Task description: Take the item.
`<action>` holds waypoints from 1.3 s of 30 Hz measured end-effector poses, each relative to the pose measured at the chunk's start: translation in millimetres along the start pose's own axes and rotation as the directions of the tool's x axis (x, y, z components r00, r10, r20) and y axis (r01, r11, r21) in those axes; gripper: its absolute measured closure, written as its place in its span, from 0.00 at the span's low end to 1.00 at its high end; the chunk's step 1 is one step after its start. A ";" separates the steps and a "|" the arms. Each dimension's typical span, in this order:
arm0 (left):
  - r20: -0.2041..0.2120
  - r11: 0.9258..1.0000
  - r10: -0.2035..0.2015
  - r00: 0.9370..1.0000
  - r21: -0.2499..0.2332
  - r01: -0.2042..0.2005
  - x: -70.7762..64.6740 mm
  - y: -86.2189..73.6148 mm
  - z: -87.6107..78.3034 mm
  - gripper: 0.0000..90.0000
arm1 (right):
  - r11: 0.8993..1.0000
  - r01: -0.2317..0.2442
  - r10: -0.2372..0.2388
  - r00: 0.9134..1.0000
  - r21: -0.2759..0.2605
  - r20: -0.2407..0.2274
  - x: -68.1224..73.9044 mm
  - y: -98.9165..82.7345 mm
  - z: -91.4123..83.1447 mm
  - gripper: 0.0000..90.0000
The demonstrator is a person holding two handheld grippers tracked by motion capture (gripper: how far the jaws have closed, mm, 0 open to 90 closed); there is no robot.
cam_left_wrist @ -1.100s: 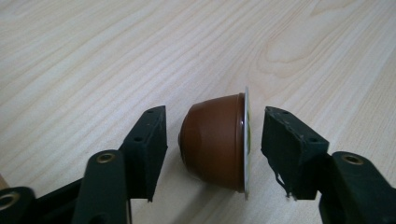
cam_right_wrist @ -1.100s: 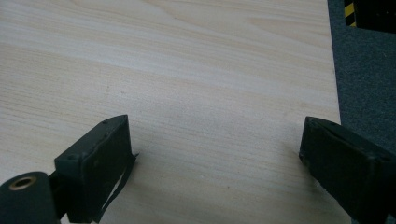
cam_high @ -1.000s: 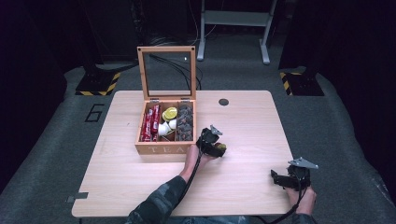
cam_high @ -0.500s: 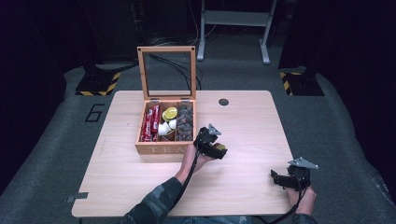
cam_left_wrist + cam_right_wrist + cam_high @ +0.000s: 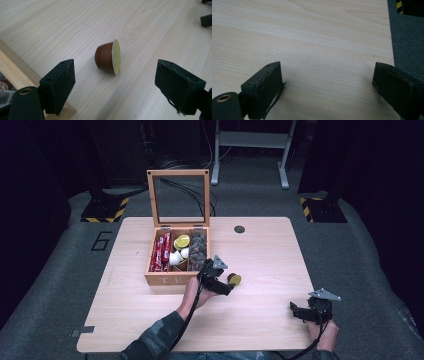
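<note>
Reaching with my left gripper (image 5: 113, 85), jaws wide apart, I frame a brown coffee capsule (image 5: 108, 58) lying on its side on the table (image 5: 270, 255) beside the wooden tea box (image 5: 170, 279). It looks light, thin-walled and crushable, so I'd pinch its tapered sides gently.

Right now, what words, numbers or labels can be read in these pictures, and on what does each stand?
"6": on the grey floor mat left of the table.
"TE": on the front of the wooden box; the rest is hidden behind the left gripper.
Red packets in the box: printing too small to read.
Coffee capsule: no text visible.
</note>
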State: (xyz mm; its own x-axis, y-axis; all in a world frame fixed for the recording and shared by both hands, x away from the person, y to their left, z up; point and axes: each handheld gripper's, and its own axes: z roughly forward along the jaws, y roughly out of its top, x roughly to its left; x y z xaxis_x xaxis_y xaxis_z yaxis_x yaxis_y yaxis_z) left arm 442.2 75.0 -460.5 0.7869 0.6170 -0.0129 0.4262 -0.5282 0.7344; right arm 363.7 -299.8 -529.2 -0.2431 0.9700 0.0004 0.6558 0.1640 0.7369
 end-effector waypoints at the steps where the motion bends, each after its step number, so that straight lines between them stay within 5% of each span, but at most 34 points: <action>1: 0.003 1.000 0.001 1.000 0.004 -0.001 0.2 -2.4 -2.6 0.18 | 1.000 0.000 0.000 1.000 0.000 0.000 0.0 0.0 0.0 0.10; 13: -0.050 1.000 0.003 0.999 -0.031 -0.005 6.3 -30.8 -44.9 0.17 | 1.000 -0.001 0.001 1.000 0.000 0.000 0.0 0.1 0.1 0.10; 23: -0.119 0.996 -0.037 0.992 -0.080 0.027 19.6 -60.1 -83.8 0.17 | 1.000 -0.001 0.001 1.000 0.000 0.001 0.0 0.1 0.1 0.10; 32: -0.192 0.991 -0.105 0.976 -0.100 0.087 36.6 -96.5 -112.2 0.17 | 1.000 0.000 0.000 1.000 0.000 0.001 0.1 0.1 0.1 0.10; 39: -0.240 0.980 -0.186 0.953 -0.121 0.161 45.5 -131.0 -126.5 0.16 | 1.000 0.001 -0.001 1.000 0.000 0.002 0.2 0.1 0.0 0.10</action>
State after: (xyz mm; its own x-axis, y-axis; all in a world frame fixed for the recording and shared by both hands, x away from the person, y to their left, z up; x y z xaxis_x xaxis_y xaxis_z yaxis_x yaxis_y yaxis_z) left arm 365.8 246.1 -471.5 0.5632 0.8262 0.0137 0.4902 -0.3474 0.7993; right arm 363.8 -299.6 -529.1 -0.2420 0.9703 -0.0016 0.6556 0.1647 0.7370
